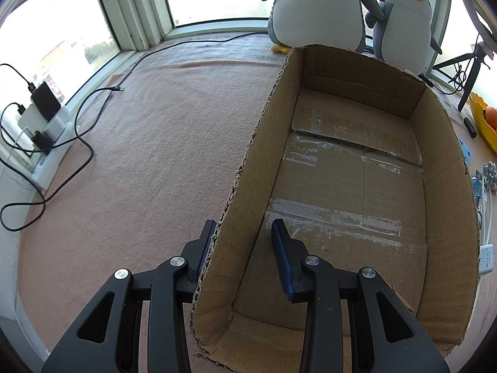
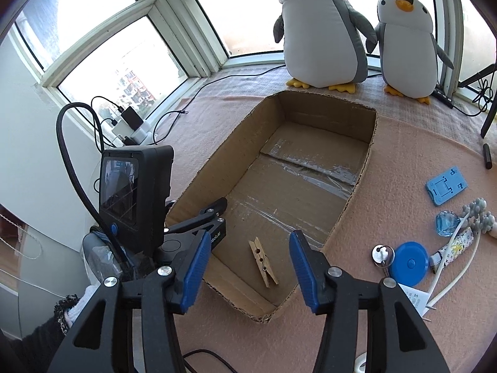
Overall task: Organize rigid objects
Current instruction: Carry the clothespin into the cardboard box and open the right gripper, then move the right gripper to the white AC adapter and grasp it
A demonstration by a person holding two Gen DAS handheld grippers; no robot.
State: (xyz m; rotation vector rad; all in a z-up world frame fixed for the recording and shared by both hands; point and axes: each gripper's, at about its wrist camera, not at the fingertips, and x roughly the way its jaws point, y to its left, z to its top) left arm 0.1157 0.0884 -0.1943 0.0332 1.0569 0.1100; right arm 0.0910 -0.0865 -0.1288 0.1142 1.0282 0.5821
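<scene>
Pink blanket [image 2: 403, 161] holds cardboard box [image 2: 360, 168]; wooden clothespin [image 2: 263, 262] lies inside, near corner. Left gripper [image 1: 245, 233] jaws straddle box's left wall, spread, not clamping. Right gripper [image 2: 247, 259] released, hovering above clothespin.

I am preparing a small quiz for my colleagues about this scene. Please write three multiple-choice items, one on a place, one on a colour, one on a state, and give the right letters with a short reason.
1. Where does the wooden clothespin lie?
A. on the blanket
B. inside the cardboard box
C. between the right jaws

2. What colour is the round tape measure?
A. blue
B. red
C. green

3. How does the left gripper stand at the box?
A. shut on the wall
B. far from the box
C. open, jaws astride the left wall

Answers:
1. B, it rests on the box floor near the front wall.
2. A, its round case is blue.
3. C, one finger is outside and one inside, with gaps visible.
</scene>
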